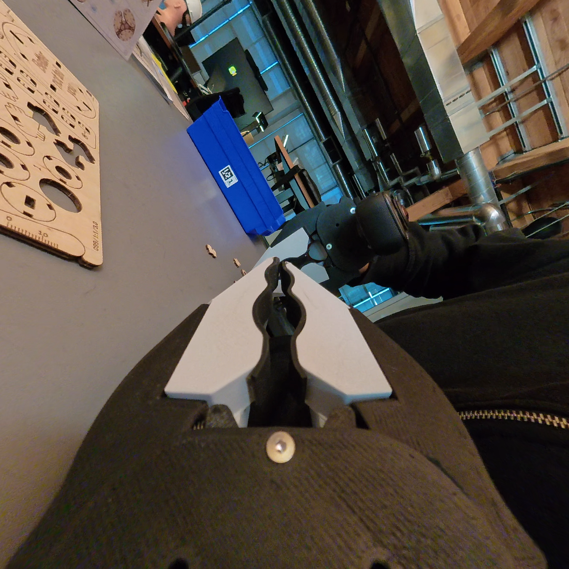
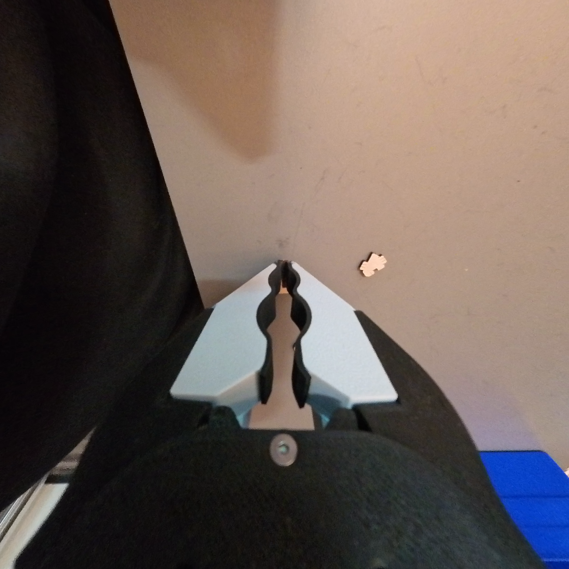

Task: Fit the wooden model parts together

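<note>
My left gripper (image 1: 278, 267) is shut, with the black pads meeting at the tips and nothing between them. It hovers over the grey table (image 1: 138, 292). My right gripper (image 2: 283, 265) is shut just above the table (image 2: 400, 154), and a small pale wooden piece (image 2: 283, 288) shows pinched between its pads. In the left wrist view the right gripper's white finger (image 1: 292, 243) points down right behind the left tips. A small notched wooden piece (image 2: 372, 264) lies on the table to the right of the right tips. Two similar pieces (image 1: 211, 251) (image 1: 236, 262) lie near the left tips.
A laser-cut wooden sheet (image 1: 46, 138) with punched-out holes lies on the table at left. A blue bin (image 1: 234, 172) with a white tag stands at the table's far edge and shows in the right wrist view (image 2: 529, 508). A black sleeve (image 2: 61, 215) fills the left side. Across from one pair of fingers to the other is roughly 15 cm.
</note>
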Tool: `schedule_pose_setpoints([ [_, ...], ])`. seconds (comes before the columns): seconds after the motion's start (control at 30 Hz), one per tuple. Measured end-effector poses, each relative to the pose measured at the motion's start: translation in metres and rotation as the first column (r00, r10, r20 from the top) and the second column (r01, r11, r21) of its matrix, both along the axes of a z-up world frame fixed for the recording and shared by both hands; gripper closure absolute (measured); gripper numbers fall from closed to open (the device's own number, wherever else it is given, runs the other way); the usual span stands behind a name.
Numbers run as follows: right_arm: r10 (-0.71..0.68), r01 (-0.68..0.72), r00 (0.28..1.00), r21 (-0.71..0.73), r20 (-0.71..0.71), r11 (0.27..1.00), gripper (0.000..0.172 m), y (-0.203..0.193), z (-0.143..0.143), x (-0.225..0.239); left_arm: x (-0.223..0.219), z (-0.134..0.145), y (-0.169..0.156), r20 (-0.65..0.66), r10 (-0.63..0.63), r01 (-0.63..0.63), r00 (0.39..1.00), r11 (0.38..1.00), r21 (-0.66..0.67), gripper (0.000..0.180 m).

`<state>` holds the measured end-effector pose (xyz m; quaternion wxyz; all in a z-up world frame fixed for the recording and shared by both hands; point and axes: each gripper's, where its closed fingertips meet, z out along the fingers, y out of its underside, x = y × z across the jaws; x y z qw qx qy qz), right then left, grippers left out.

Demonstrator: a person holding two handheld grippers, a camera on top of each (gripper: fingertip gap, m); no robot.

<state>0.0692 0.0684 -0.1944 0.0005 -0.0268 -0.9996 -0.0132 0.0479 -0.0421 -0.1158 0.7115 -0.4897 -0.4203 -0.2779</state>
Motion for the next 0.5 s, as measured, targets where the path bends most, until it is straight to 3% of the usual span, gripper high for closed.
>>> schedule_pose_setpoints([
  [0.5,-0.02,0.014,0.997,-0.08,-0.077,0.997,0.168,-0.0005,-0.006,0.0005,0.0004,-0.0012,0.0006,-0.01,0.009,-0.009,1.0,1.0,-0.027,0.18],
])
